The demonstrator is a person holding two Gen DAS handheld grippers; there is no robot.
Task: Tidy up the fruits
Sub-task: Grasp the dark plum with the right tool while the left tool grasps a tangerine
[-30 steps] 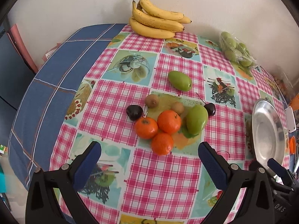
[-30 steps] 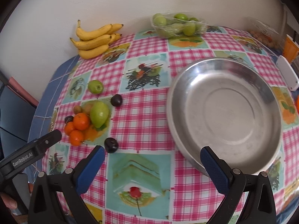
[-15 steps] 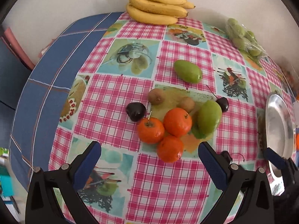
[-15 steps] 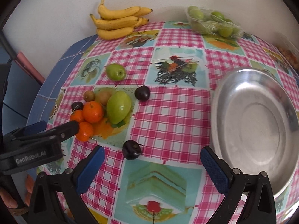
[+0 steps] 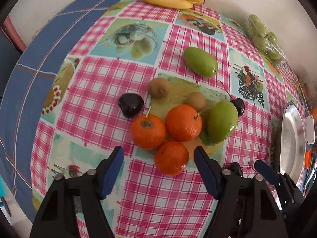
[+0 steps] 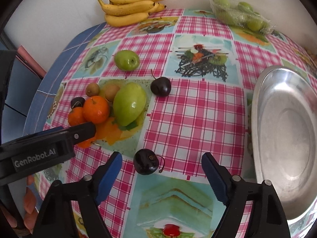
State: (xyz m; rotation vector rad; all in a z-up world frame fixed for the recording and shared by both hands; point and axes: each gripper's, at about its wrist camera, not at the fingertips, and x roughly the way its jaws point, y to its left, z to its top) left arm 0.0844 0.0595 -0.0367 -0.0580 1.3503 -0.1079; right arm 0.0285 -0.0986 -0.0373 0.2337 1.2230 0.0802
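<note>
A cluster of fruit lies on the checked tablecloth: three oranges, the nearest (image 5: 171, 157) between my left fingertips, a green mango (image 5: 221, 124), two kiwis (image 5: 158, 87), dark cherries (image 5: 130, 104) and a second green fruit (image 5: 200, 61). My left gripper (image 5: 158, 156) is open, its jaws either side of the nearest orange. My right gripper (image 6: 161, 163) is open around a dark cherry (image 6: 146, 164) with a stem. A steel bowl (image 6: 285, 138) stands empty at the right. The left gripper's finger (image 6: 59, 138) crosses the right wrist view over an orange.
A bunch of bananas (image 6: 130, 8) lies by the far wall. A wrapped tray of green fruit (image 6: 239, 12) sits at the back right. Another cherry (image 6: 160, 86) lies mid-table. The table's blue-cloth left edge (image 5: 29, 75) drops off.
Both grippers moved forward and down. The left one closed in on the nearest orange; the right one swung left from the bowl and now frames the cherry.
</note>
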